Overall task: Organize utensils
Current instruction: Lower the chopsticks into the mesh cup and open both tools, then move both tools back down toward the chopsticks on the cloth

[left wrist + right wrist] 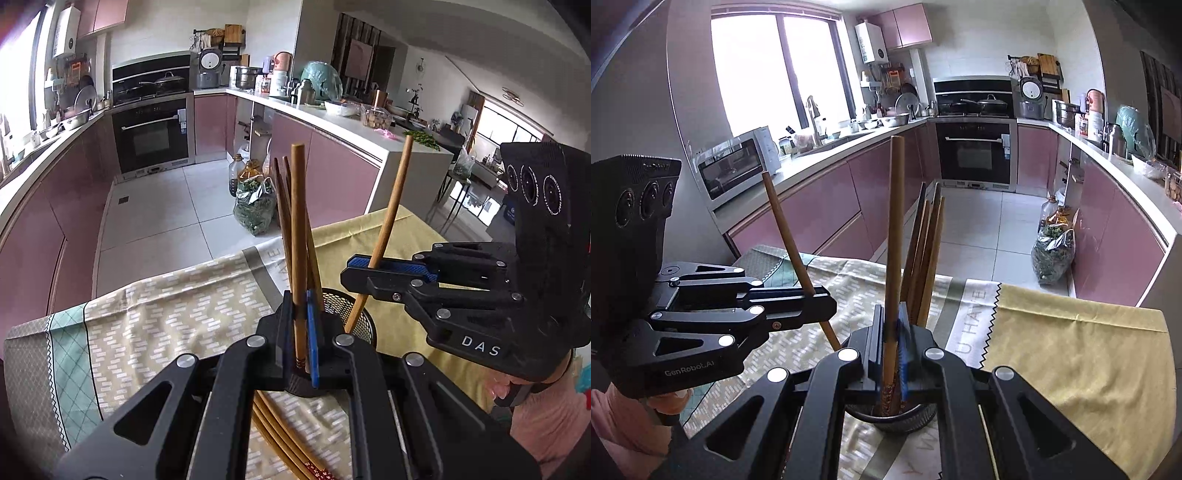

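Observation:
In the left wrist view my left gripper [298, 308] is shut on an upright wooden chopstick [298, 229]. Just behind it stands a black mesh cup [364, 325] with several darker chopsticks [281, 206] leaning in it. My right gripper [356, 267] comes in from the right, shut on another chopstick [388, 218] whose lower end dips into the cup. In the right wrist view my right gripper [891, 323] clamps its chopstick [894, 236] over the cup [908, 419]. At the left, my left gripper [823, 301] holds a slanted chopstick [785, 232]; its lower end is hidden.
Several loose chopsticks [280, 435] lie on the patterned cloth [155, 325] under my left gripper. A yellow cloth [1071, 350] covers the table's right part. Beyond the table's far edge are the tiled floor, a bag of greens [256, 210] and pink cabinets.

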A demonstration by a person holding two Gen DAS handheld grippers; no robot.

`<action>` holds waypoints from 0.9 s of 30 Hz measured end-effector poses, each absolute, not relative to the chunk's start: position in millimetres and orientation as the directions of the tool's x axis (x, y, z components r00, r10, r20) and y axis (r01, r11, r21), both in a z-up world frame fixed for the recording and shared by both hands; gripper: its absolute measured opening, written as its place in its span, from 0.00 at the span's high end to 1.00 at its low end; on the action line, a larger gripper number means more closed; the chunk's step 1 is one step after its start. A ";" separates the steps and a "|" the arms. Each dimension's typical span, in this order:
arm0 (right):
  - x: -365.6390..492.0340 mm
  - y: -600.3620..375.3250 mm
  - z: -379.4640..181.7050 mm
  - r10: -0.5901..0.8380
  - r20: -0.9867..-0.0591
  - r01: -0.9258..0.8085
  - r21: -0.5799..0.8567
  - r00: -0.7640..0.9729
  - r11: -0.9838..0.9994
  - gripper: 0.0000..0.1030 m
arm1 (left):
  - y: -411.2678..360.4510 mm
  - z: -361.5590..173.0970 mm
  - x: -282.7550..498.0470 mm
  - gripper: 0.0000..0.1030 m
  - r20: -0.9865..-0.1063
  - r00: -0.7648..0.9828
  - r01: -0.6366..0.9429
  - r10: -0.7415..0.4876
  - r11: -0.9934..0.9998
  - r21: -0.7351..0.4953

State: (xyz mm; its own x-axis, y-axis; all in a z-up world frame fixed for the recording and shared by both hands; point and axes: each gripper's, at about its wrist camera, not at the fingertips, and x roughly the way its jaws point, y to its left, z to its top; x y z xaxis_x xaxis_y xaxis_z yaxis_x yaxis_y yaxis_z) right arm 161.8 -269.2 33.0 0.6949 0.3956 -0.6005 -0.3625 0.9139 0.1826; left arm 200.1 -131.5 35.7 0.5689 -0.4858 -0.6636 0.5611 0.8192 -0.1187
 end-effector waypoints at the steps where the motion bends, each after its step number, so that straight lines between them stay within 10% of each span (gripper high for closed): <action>1: 163.0 -267.6 30.6 0.393 -0.607 -0.361 0.182 0.690 0.915 0.94 | -132.7 32.0 204.3 0.93 -0.671 0.565 0.557 -0.479 0.822 -0.118; 10: 177.3 -267.5 15.4 0.374 -0.630 -0.312 0.213 0.681 0.926 0.93 | -139.5 13.0 231.9 0.93 -0.704 0.542 0.526 -0.460 0.838 -0.143; 27: 138.4 -276.7 17.5 0.426 -0.551 -0.330 0.270 0.718 0.904 0.72 | -97.6 18.0 179.8 0.62 -0.600 0.686 0.448 -0.412 0.889 -0.099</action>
State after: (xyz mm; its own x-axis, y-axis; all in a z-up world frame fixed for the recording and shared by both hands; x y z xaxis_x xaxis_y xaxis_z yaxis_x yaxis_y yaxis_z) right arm 138.4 -276.7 17.5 0.7176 0.4264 -0.5507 -0.3302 0.9045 0.2700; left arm 179.8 -97.6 18.0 0.6857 -0.4123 -0.5999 0.4481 0.8885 -0.0985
